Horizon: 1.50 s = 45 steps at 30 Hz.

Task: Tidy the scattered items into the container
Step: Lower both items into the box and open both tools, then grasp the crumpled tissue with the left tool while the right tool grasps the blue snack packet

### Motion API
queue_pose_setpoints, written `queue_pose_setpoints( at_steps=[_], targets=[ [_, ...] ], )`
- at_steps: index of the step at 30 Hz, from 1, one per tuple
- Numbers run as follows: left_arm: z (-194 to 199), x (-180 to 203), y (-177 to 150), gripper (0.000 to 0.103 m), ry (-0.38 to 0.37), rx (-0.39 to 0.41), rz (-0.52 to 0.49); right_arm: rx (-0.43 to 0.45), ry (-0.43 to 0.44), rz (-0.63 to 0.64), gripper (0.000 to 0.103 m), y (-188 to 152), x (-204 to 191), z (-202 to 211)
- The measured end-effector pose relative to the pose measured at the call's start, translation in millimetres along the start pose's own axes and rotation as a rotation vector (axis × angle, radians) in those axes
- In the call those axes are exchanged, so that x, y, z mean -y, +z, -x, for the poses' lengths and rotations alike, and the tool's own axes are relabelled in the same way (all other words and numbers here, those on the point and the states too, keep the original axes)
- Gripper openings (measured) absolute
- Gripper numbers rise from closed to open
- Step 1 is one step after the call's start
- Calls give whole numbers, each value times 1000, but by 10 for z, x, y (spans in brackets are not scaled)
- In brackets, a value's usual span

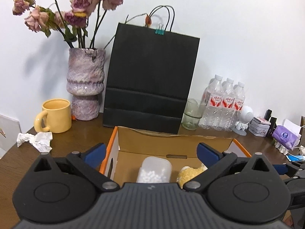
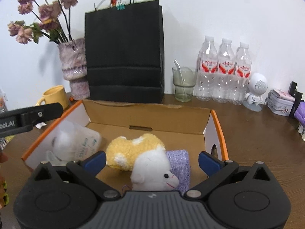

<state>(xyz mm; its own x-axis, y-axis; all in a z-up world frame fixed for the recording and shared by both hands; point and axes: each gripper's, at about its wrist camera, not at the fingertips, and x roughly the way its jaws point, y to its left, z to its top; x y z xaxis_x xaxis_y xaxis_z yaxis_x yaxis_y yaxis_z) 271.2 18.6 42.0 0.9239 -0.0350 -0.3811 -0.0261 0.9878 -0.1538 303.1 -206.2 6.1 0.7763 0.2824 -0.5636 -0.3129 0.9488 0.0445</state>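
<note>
I had both grippers poised over the cardboard box (image 2: pixel 144 118), the orange-edged container sitting on the brown worktop (image 2: pixel 257 133) in front of the black paper bag (image 2: pixel 124 57). The left gripper (image 1: pixel 151 152) had its jaws spread wide with nothing between the blue pads; below the gap, inside the box, I could see the clear plastic tub (image 1: pixel 155 169) of small white pieces and, just beside it, part of the yellow plush (image 1: pixel 190 173). The right gripper (image 2: pixel 151 161) was likewise fully open and gripped nothing. Under it lay the yellow plush (image 2: pixel 133 148), the white plush animal (image 2: pixel 152 169) resting against it, and a lilac knitted piece (image 2: pixel 181 164) tucked behind the white one near the box's right wall. The tub (image 2: pixel 76 143) lay tilted on its side against the left wall.

Outside the box, a crumpled white tissue (image 1: pixel 36 140) sat on the worktop to the left, near the yellow mug (image 1: pixel 56 115). Behind the mug stood the mottled purple vase (image 1: pixel 85 84) with dried roses (image 1: pixel 80 3). To the right of the bag stood a drinking glass (image 2: pixel 184 84) with a spoon in it, three water bottles (image 2: pixel 225 70), a small white astronaut figure (image 2: pixel 256 91) and a printed tin (image 2: pixel 280 105). A purple tissue pack (image 1: pixel 285 136) lay at the far right.
</note>
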Motion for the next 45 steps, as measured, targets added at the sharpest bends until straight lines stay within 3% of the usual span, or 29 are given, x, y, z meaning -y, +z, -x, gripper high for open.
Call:
queue_pose_setpoints(
  at_steps=[10,18,22,26,32,36,38,41,43,45],
  targets=[
    [888,-103,-204,103,-20,69,-17,75,35,38,103,-327,-47,751],
    [1346,-154,-781,103,-30,-35,-66,24,1,42,103,-979,34,1108],
    [1384,-112,-1045,103,-47,-114,-81,-32,-18,-20,103,-1255,125,1065],
    [1310,-18,-1235,103,-36,-180,-122,-60,-43,-19,95,-1412,139,992],
    [1123,104,-1402,103,29,-236,-170,-61,-85,-58,85,-1279,219,802],
    [1001,134,-1431,103,87,-265,-179,-103,-84,-102,84,-1165,292,566],
    [967,134,-1438,97,102,-267,-179,-120,-78,-116,78,-1151,319,480],
    [951,124,-1441,76,99,-278,-168,-138,-73,-127,60,-1178,336,408],
    [958,112,-1451,55,84,-287,-157,-129,-56,-144,45,-1198,357,437],
    [991,100,-1458,44,78,-280,-150,-109,-54,-150,32,-1219,374,496]
  ],
)
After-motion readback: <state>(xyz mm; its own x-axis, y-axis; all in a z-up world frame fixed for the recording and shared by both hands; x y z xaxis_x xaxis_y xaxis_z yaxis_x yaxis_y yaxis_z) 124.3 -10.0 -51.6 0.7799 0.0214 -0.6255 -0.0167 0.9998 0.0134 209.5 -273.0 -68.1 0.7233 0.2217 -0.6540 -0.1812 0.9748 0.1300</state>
